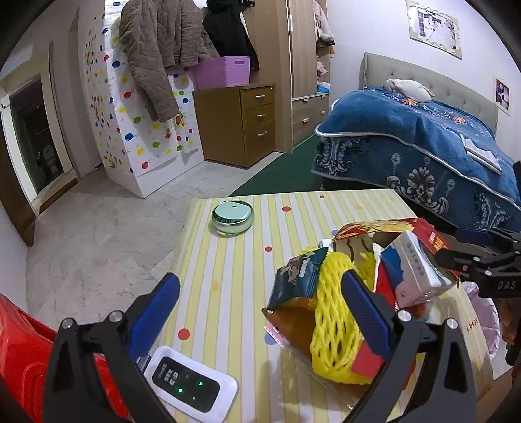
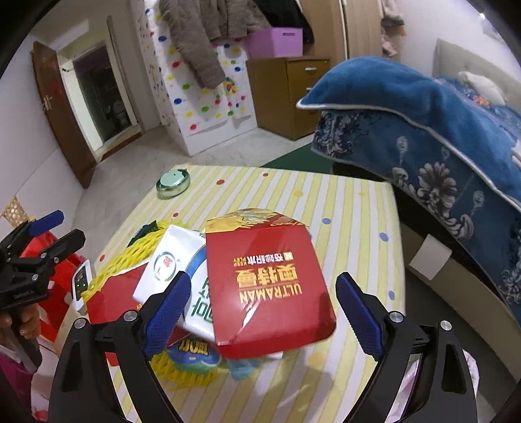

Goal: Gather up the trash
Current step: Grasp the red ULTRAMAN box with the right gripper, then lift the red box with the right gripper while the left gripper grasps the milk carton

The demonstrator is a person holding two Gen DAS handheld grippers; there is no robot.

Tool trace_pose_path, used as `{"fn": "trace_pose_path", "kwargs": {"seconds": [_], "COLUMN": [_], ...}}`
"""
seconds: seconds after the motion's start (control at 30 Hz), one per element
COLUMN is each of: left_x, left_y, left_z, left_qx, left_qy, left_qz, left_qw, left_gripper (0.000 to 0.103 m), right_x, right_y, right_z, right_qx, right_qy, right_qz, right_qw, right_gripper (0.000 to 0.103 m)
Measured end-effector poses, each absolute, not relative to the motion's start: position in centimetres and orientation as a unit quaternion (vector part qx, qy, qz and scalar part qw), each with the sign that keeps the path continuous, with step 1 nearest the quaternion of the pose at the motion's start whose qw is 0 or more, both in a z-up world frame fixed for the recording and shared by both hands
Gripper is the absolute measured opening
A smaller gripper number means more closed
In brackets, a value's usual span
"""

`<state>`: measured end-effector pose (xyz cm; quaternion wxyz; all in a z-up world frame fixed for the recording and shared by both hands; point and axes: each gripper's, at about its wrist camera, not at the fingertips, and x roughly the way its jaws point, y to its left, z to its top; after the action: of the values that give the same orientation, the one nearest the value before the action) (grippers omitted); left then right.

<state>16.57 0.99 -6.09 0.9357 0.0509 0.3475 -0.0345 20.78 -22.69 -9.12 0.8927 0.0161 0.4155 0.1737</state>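
Both claws stand spread, pinching nothing. I see my right claw (image 2: 262,312) straddling the red glossy carton (image 2: 270,286) at lower centre; beneath it, yellow foam netting (image 1: 335,322) half-hidden. Left claw (image 1: 260,312) over the striped bench (image 1: 234,293).

Blue-blanketed bed (image 1: 423,136), wooden drawer unit (image 1: 241,123), marble floor (image 1: 97,227), white walls (image 1: 374,29)

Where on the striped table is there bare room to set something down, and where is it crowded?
Bare: the table's far right stretch, between the green tin and the bed-side edge, and the strip between the tin and the white device. Crowded: the near middle, where the red box, white carton and yellow net are piled.
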Motion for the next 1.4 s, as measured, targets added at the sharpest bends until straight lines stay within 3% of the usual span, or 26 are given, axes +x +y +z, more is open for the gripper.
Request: {"fn": "trace_pose_path", "kwargs": {"seconds": [0.17, 0.27, 0.8, 1.23, 1.4], "left_x": [16.6, 16.5, 12.0, 8.8, 7.6], "left_y": [0.8, 0.6, 1.7, 3.0, 0.9], "left_z": [-6.6, -6.5, -5.9, -4.8, -4.6], "left_qx": [0.049, 0.047, 0.043, 0.040, 0.052], "left_qy": [0.356, 0.357, 0.355, 0.344, 0.340], "left_qz": [-0.041, -0.045, -0.050, -0.046, -0.079], "left_qw": [0.932, 0.932, 0.933, 0.937, 0.936], "left_gripper": [0.096, 0.096, 0.096, 0.096, 0.096], "right_x": [21.9, 21.2, 13.0, 8.9, 6.4], "right_y": [-22.7, -21.8, -15.4, -18.4, -21.3], "right_z": [-10.0, -9.7, -8.7, -0.3, 1.0], "right_qx": [0.034, 0.020, -0.038, -0.024, -0.021], "right_qy": [0.434, 0.430, 0.411, 0.273, 0.263], "right_qz": [0.196, 0.211, 0.255, 0.165, 0.118], "right_qw": [0.879, 0.878, 0.874, 0.947, 0.957], "right_gripper": [0.090, 0.080, 0.079, 0.079, 0.079]}}
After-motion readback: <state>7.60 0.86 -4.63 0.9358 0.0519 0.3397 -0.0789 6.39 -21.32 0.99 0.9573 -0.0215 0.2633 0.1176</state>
